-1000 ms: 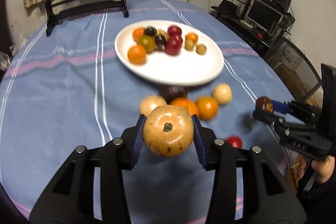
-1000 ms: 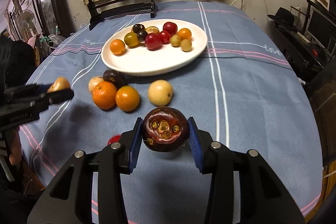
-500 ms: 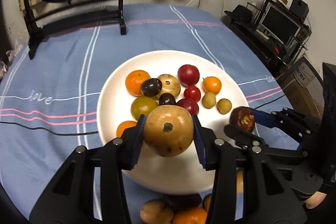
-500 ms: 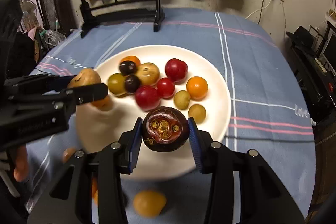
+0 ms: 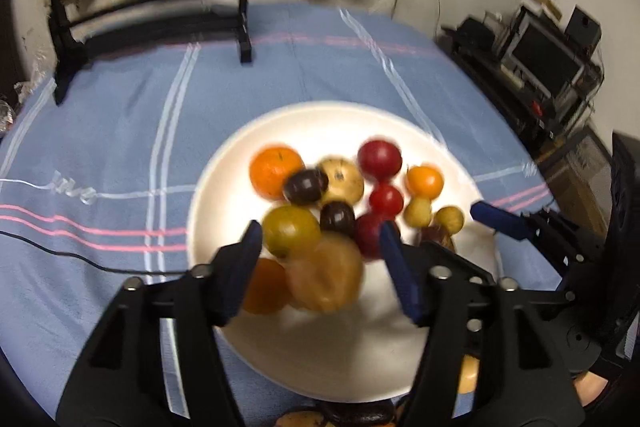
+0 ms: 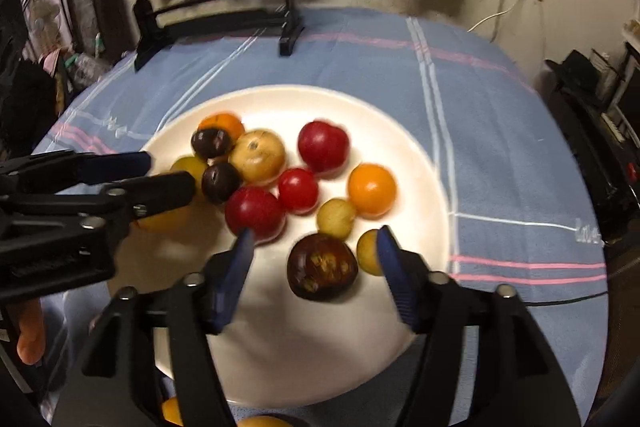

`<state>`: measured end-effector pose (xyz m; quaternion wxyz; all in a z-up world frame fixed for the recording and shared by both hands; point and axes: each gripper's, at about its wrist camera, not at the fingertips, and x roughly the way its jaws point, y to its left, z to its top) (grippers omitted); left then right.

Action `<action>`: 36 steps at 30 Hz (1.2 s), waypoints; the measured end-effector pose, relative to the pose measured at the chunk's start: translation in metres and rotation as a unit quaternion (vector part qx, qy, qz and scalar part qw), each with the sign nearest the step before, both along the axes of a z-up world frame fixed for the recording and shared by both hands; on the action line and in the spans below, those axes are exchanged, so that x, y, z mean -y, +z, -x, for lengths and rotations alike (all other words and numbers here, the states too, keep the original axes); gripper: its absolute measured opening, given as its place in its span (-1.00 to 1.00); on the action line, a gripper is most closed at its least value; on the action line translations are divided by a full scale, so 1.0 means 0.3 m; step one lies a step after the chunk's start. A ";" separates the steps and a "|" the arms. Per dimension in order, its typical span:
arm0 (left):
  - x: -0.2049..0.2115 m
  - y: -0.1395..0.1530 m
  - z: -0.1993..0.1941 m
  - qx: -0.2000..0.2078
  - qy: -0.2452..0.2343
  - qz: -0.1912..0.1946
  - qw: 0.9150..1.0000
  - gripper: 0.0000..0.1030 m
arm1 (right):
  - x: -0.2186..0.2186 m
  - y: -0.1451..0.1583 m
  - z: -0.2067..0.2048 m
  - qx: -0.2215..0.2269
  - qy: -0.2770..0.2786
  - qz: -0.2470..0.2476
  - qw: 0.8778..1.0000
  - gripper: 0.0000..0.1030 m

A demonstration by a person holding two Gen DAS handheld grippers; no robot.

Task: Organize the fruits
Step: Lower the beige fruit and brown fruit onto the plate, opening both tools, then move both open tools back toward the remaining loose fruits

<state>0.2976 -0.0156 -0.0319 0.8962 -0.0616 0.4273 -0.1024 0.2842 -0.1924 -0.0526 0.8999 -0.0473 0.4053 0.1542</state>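
One white plate on the blue tablecloth holds many fruits. Both grippers, left and right, are opening, touching nothing (pads apart). Between them lie a blurred tan fruit and a dark fruit.

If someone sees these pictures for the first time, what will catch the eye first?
First, the round white plate on the blue striped tablecloth, heaped with small red, orange, yellow and dark fruits. Next, both grippers opening above its near side: the left gripper over a blurred tan round fruit, the right gripper over a dark purple round fruit.
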 end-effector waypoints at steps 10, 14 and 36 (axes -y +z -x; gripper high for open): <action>-0.009 0.028 0.323 0.022 -0.024 -0.006 0.999 0.41 | 0.097 0.059 0.348 0.014 -0.008 -0.018 1.000 0.25; -0.005 -0.035 0.459 0.011 -0.032 -0.014 0.999 0.41 | 0.100 0.012 0.493 -0.009 -0.006 -0.034 0.999 0.25; -0.083 -0.089 0.648 -0.009 -0.023 -0.007 1.000 0.40 | -0.015 -0.100 0.690 -0.057 0.029 -0.027 0.998 0.26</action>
